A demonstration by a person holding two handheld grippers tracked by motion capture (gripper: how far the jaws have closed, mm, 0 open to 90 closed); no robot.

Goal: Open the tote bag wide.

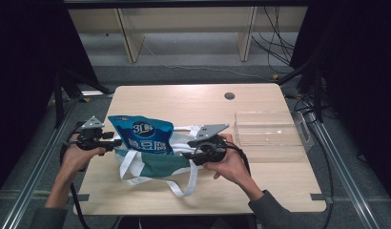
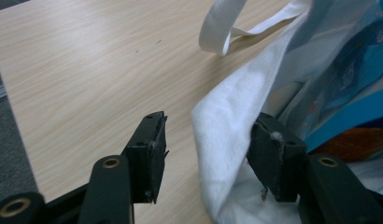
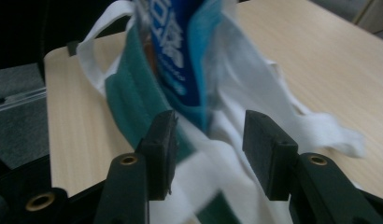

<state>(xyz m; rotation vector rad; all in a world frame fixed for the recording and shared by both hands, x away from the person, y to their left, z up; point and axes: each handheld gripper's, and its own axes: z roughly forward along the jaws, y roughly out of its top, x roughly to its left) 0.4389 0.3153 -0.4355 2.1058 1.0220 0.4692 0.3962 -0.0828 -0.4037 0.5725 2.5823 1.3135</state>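
Tote (image 1: 158, 164) of white and green cloth lay near the front middle of the counter (image 1: 193, 102), mouth propped open by a blue pouch (image 1: 142, 135) standing half inside. Between the two grippers, straps (image 1: 181, 190) trailing loose toward the counter's front edge. Clear bin (image 1: 270, 130) well apart at the right.

Left gripper (image 2: 206, 149): fingers (image 2: 150, 154) spread, a fold of white cloth between them, resting against one finger but not pinched (no squeeze visible). Right gripper (image 3: 209, 149): fingers (image 3: 162, 149) likewise spread, hem and strap lying between, not clamped. Both seen in the high view flanking the tote, left gripper (image 1: 118, 141) at the rim beside the pouch, right gripper (image 1: 184, 155) at the opposite rim.

Handling, judged: soft, limp, light cloth; likely to sag and fold wherever unsupported, so no stiff edge to push against. Best taken at the hemmed rim or at a strap, where layers are doubled and less apt to slip from the pads. Pouch probably slick film, puffed with air, contents possibly crushable; better gripped at its sealed top edge than across its belly. Risk of the pouch tipping out if only one side of the rim gets lifted.
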